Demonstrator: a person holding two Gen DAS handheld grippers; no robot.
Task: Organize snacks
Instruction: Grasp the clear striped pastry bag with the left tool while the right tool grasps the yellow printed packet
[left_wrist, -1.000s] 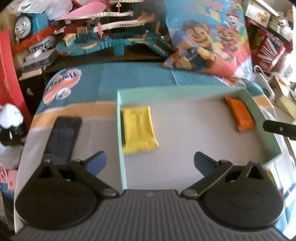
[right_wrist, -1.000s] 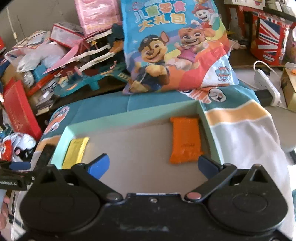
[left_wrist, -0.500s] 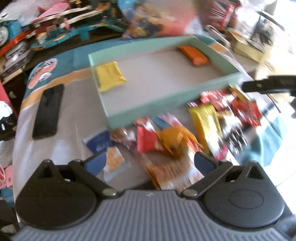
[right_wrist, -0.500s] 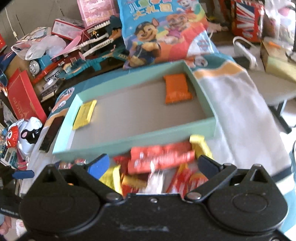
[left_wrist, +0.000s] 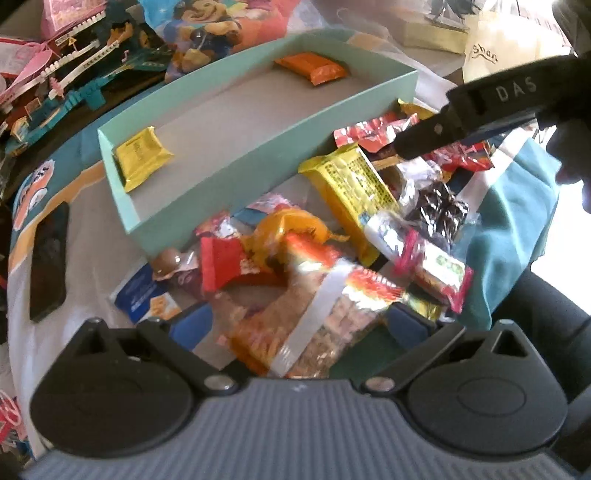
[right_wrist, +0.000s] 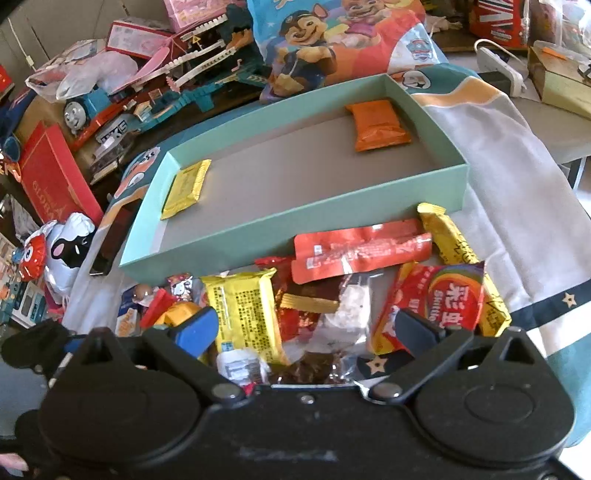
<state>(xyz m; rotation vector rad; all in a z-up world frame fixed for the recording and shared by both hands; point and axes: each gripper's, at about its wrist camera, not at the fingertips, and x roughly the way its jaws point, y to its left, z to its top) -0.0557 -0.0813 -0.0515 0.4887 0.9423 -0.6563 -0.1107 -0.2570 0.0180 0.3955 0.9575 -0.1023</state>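
Note:
A shallow mint-green box (left_wrist: 258, 155) (right_wrist: 295, 221) holds a yellow packet (left_wrist: 142, 157) (right_wrist: 186, 188) at its left end and an orange packet (left_wrist: 312, 68) (right_wrist: 378, 125) at its right end. A heap of loose snack packets lies in front of the box. My left gripper (left_wrist: 301, 325) is open above a clear orange-printed packet (left_wrist: 314, 317). My right gripper (right_wrist: 306, 326) is open above a yellow packet (right_wrist: 245, 314) and a red Skittles bag (right_wrist: 439, 299). The right gripper's body (left_wrist: 480, 107) shows at the right of the left wrist view.
A black phone (left_wrist: 48, 266) lies left of the box on the cloth-covered table. Toys, a Thomas train (right_wrist: 79, 107) and a Paw Patrol bag (right_wrist: 332, 33) crowd the space behind the box. A red box (right_wrist: 51, 177) stands at the left.
Both grippers have pulled back from over the box toward me and tilted down. The snack heap in front of the box has come into view beneath them.

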